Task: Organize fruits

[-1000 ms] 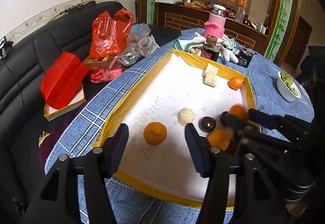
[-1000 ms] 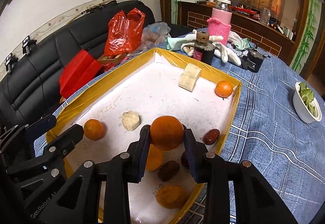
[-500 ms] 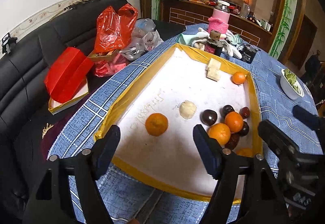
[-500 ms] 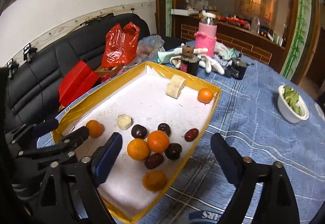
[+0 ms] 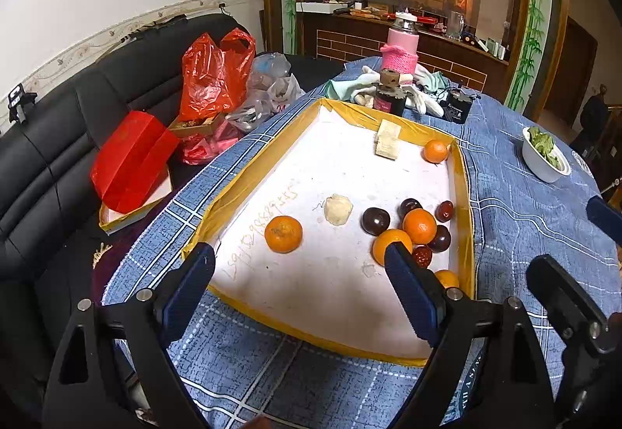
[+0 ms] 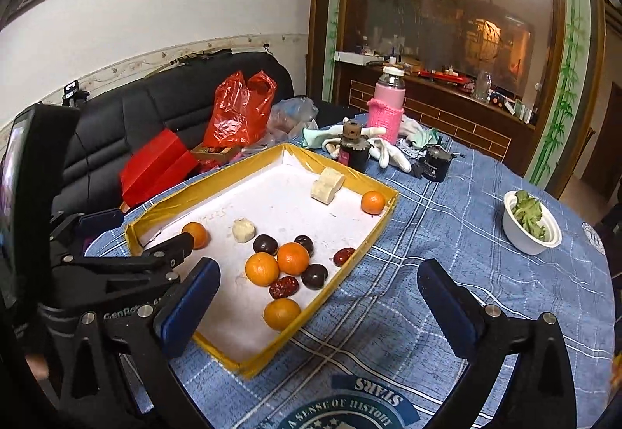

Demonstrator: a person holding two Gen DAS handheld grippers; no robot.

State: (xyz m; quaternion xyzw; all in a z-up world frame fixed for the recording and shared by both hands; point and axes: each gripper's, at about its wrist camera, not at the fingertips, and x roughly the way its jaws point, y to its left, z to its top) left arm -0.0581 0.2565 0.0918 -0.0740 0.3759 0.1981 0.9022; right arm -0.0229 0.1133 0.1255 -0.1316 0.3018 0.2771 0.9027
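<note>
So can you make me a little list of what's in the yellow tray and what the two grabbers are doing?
tray: yellow rim, white floor, on blue cloth
oranges: five; two touching in cluster, one near corner, one alone, one far corner
dark fruits: in the cluster
pale lump: mid-tray
left gripper: open, empty
right gripper: open, empty
bowl: greens, outside tray

Black leather sofa, white wall
</note>
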